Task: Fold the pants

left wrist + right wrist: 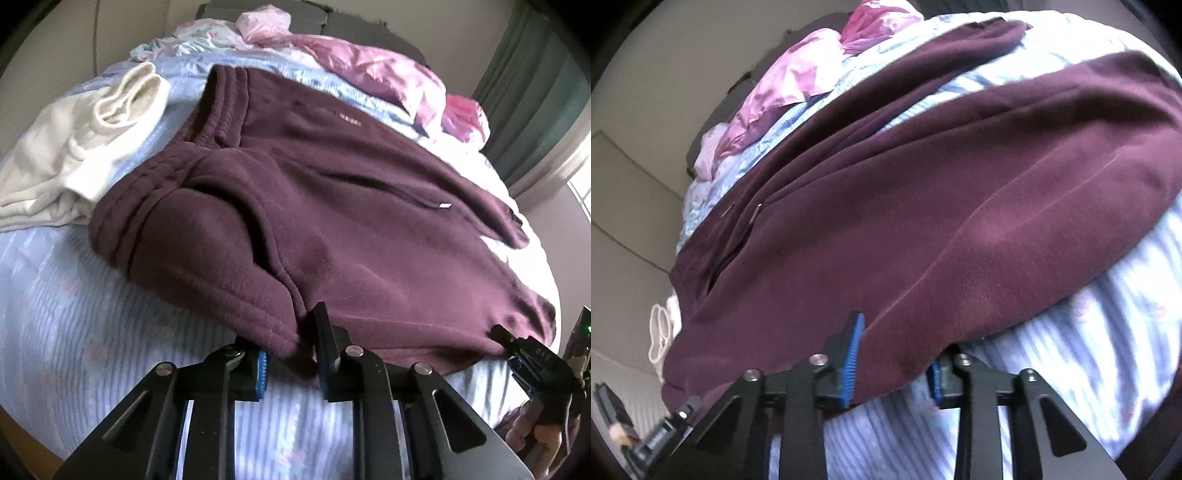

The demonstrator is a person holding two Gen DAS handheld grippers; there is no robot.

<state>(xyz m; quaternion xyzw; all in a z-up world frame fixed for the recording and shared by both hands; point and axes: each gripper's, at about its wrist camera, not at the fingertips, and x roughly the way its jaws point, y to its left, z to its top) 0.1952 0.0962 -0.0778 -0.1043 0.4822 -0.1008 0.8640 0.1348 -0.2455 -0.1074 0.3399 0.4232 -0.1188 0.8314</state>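
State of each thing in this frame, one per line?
Maroon pants: spread on the bed, near edge pinched by both grippers.
Left gripper: shut on pants.
Right gripper: shut on pants.
Cream garment: crumpled beside the waistband.
Pink quilt: bunched.

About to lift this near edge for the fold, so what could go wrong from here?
1. The left gripper bites the maroon sweatpants right at their hem edge; such a shallow hold may slip once lifted.
2. The waistband lies bunched and doubled over, so that lump could get folded in.
3. The cream garment touches the waistband end and might get dragged along.
The right gripper seems to have more fabric between its pads.
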